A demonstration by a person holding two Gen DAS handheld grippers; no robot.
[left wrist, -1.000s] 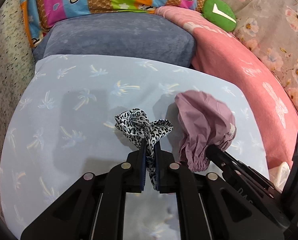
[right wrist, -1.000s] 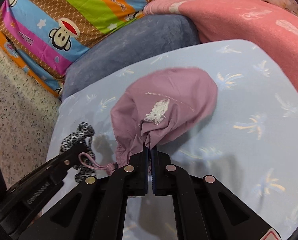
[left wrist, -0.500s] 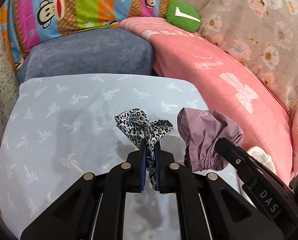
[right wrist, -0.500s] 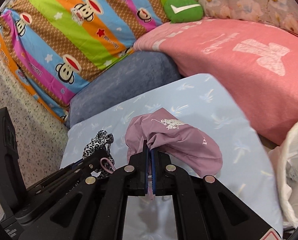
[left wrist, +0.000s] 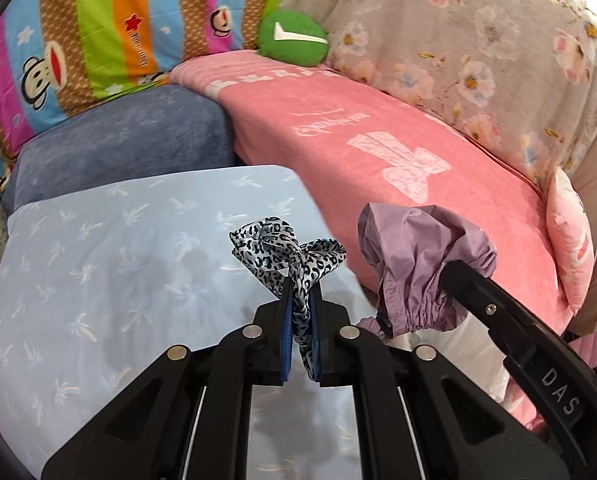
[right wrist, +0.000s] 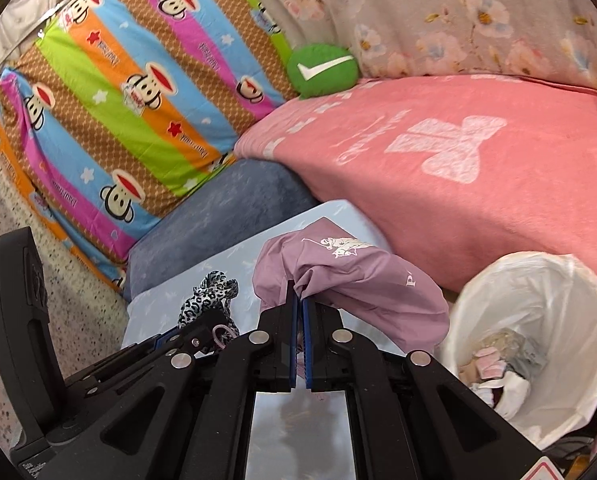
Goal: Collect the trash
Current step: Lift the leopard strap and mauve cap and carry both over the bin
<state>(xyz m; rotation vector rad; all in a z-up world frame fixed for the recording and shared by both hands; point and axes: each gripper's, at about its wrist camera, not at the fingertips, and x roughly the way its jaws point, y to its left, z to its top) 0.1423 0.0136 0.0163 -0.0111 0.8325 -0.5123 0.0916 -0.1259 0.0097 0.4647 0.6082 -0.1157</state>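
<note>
My left gripper [left wrist: 299,292] is shut on a leopard-print cloth strip [left wrist: 282,246] and holds it in the air above the light blue pillow [left wrist: 98,264]. My right gripper [right wrist: 299,300] is shut on a mauve drawstring pouch [right wrist: 354,280], also lifted off the pillow. The pouch [left wrist: 422,248] and the right gripper's arm show at the right of the left wrist view. The leopard cloth [right wrist: 208,294] shows at the left of the right wrist view. A bin lined with a white bag [right wrist: 538,288], with some trash inside, stands at the lower right, beside the pouch.
A pink blanket [right wrist: 458,176] lies to the right, a grey-blue cushion [left wrist: 118,140] behind the pillow. A striped monkey-print pillow [right wrist: 138,92], a green round cushion [right wrist: 322,68] and a floral cover [left wrist: 478,48] lie at the back. Speckled floor [right wrist: 14,208] is at the left.
Both grippers have lifted and swung to the right with their cloth items. The pouch has left the pillow, and the white-lined bin has come into the right wrist view.
</note>
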